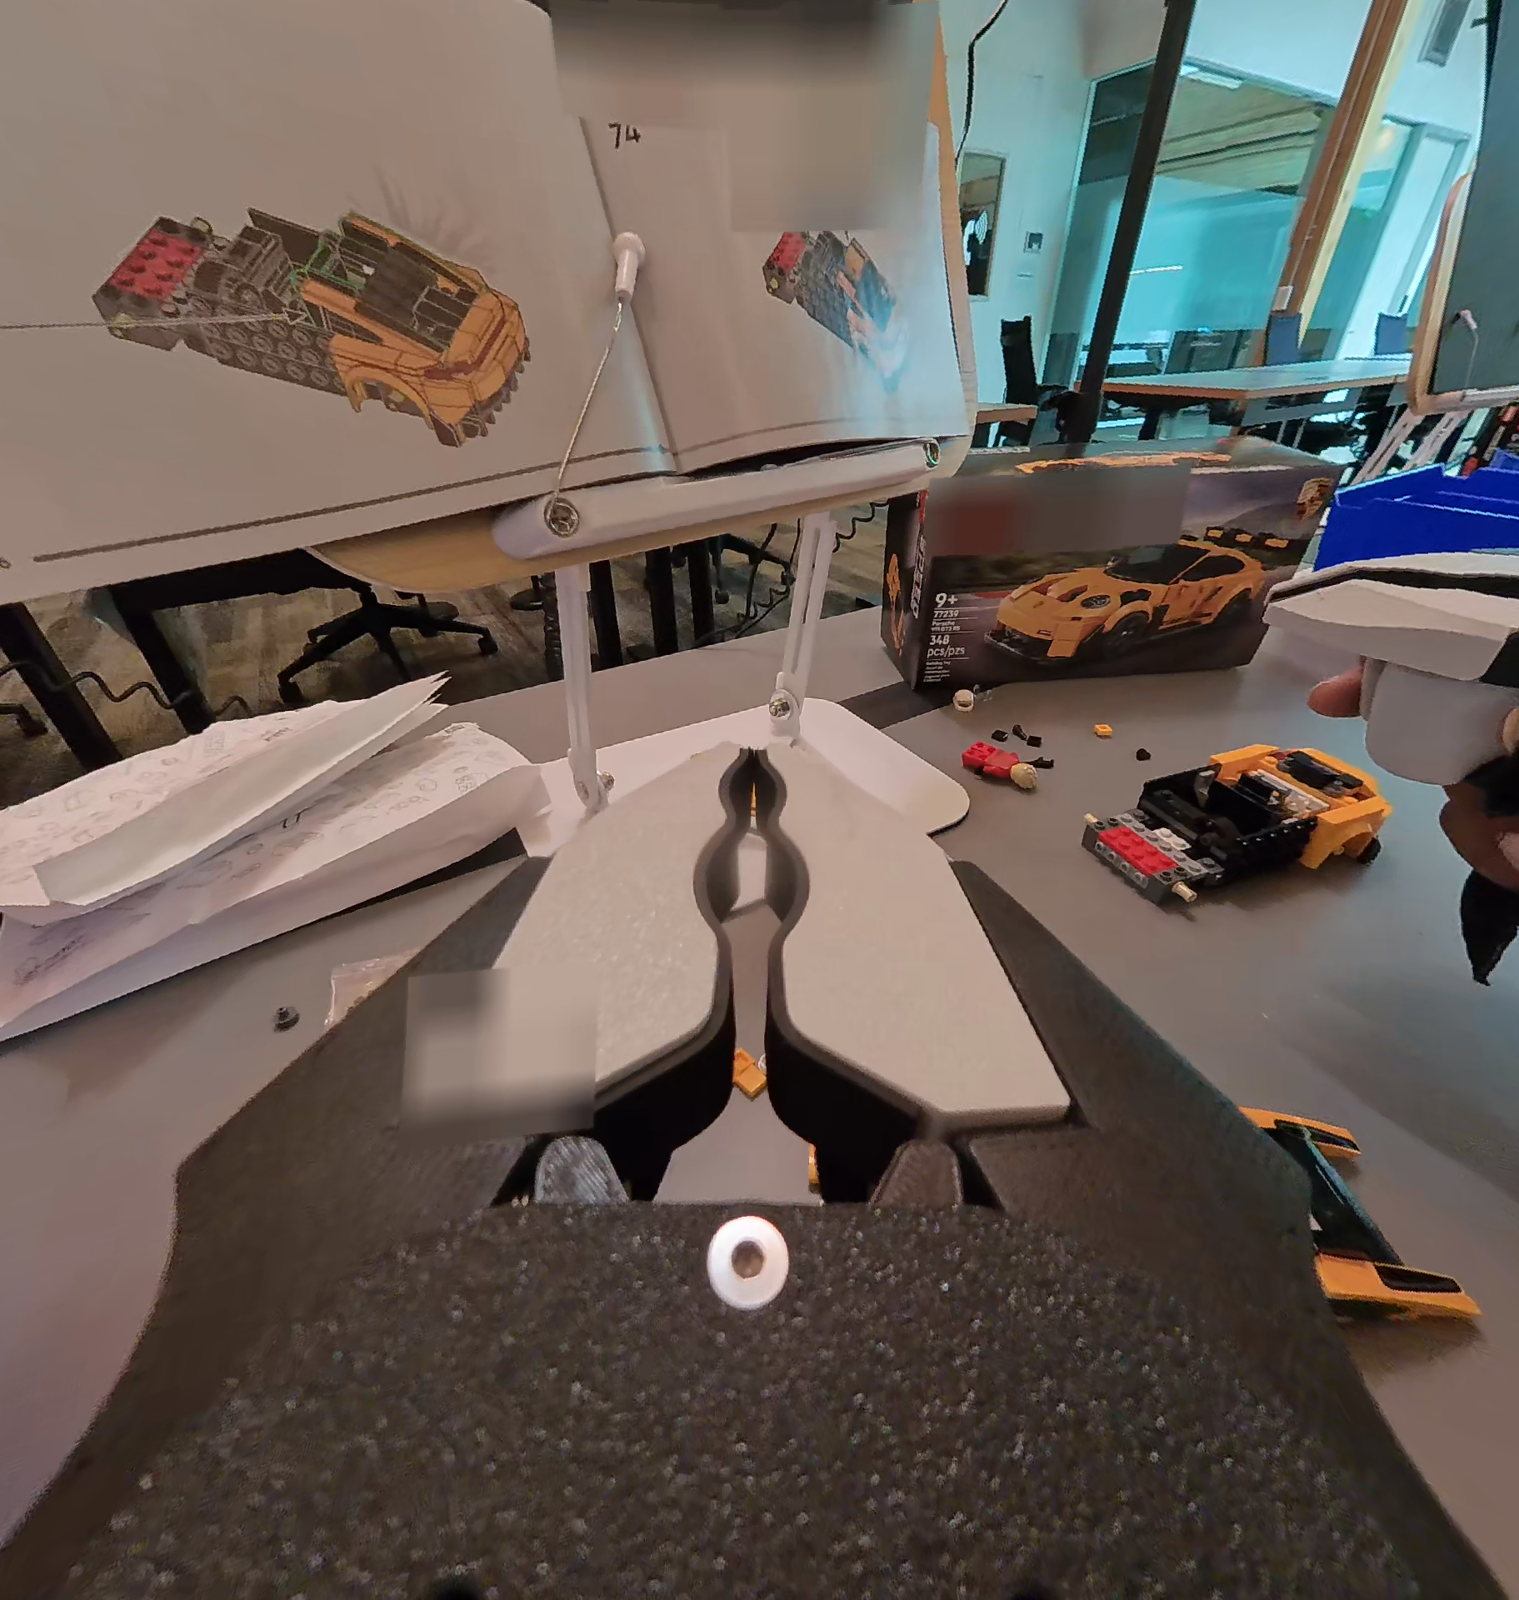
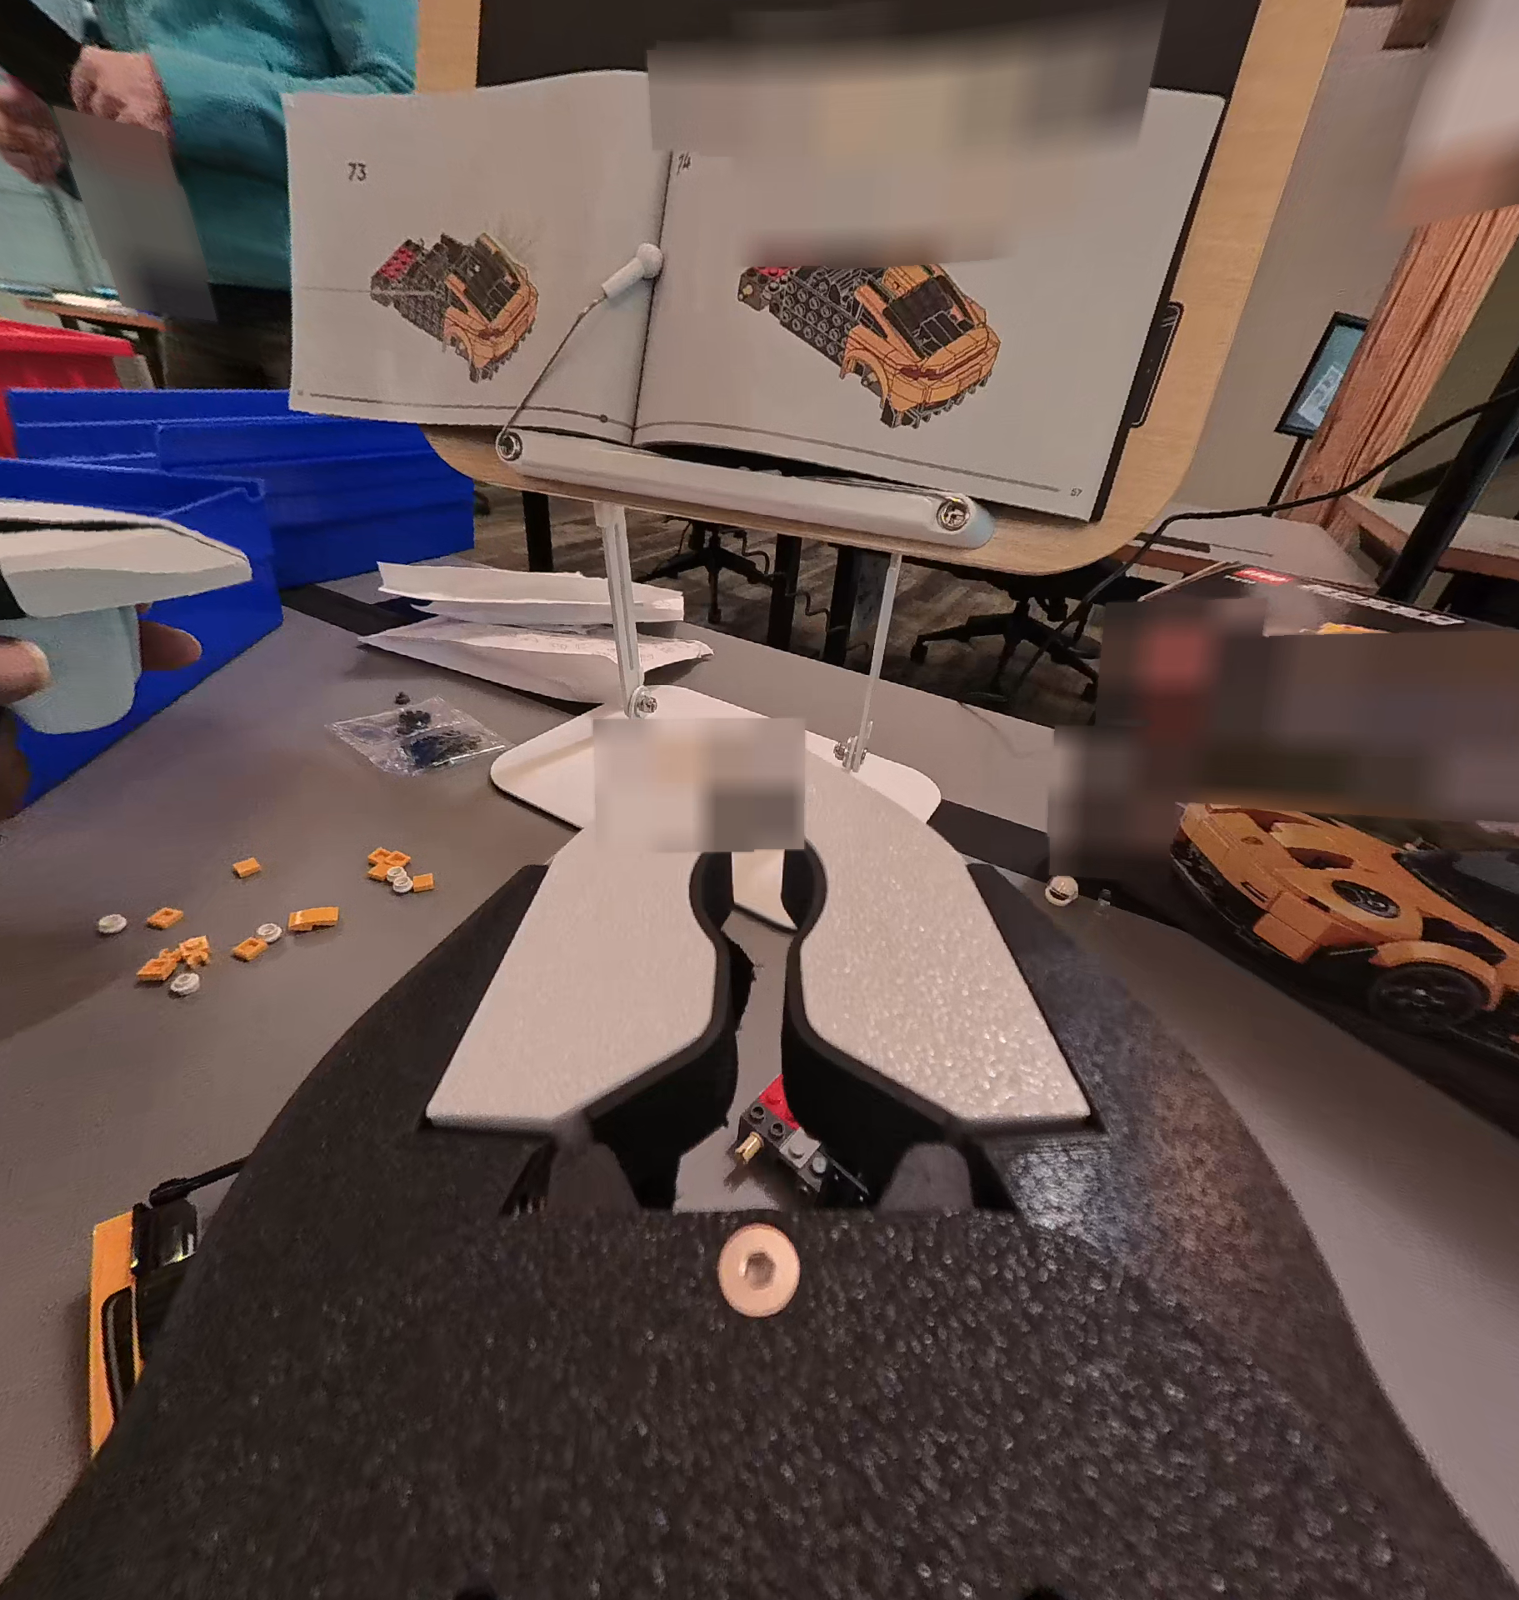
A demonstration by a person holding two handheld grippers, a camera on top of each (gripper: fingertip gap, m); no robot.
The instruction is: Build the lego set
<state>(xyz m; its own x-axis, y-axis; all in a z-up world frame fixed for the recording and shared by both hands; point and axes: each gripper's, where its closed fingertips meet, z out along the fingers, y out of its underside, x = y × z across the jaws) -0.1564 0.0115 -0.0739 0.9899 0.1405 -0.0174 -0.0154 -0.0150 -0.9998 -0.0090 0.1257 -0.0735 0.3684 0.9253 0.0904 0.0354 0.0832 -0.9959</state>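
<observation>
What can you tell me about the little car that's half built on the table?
The half-built car sits flat on the grey table, untouched by either gripper. It looks like plastic bricks: an orange shell at one end, a black middle with open studs, and red and grey plates at the other end. A small peg sticks out there. Loose pieces lie nearby.

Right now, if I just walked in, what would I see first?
The open instruction booklet on its stand at the back of the table, showing orange car drawings. To the right sits the half-built orange and black car, in front of the set's box. Small orange pieces lie scattered on the grey table to the left.
</observation>
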